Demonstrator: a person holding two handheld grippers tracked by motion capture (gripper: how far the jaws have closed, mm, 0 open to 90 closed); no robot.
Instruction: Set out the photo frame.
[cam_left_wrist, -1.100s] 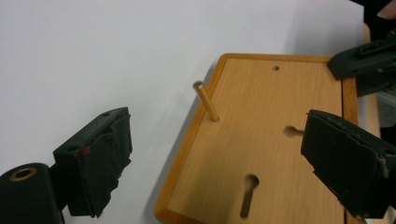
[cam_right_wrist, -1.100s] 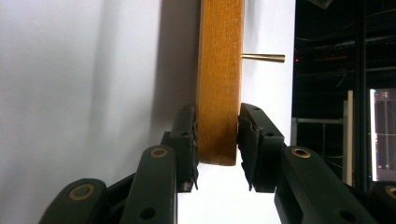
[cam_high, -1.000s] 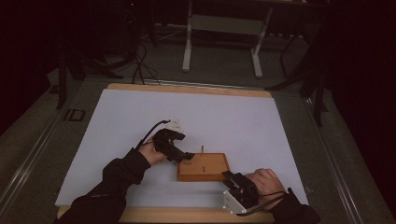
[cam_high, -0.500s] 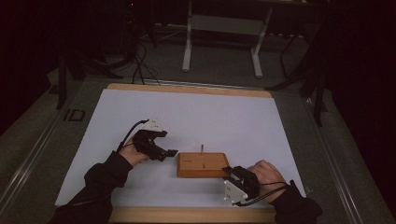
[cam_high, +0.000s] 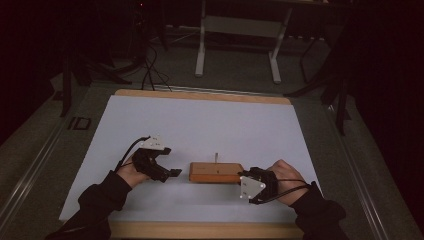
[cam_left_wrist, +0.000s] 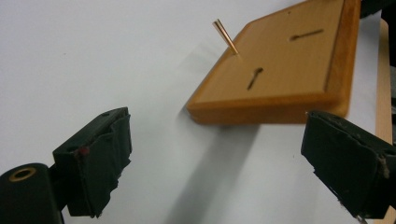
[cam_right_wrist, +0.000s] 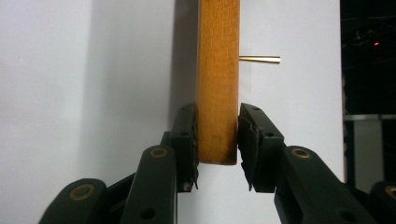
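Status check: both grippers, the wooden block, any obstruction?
Right gripper shut on wooden block, at its edge. Left gripper open, empty, apart from block. Brass pin upright in block. Nothing in the way.

A wooden table (cam_high: 200, 94) with a light wood rim carries a large white rectangular sheet (cam_high: 210, 125) that covers nearly all of its top. On the sheet, near the front edge, sits a flat rectangular wooden block (cam_high: 215, 172) with a thin brass pin (cam_high: 216, 157) standing upright in it.

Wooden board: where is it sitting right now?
In the high view, the wooden board lies on the white table near its front edge, its right end clamped by the right hand-held gripper.
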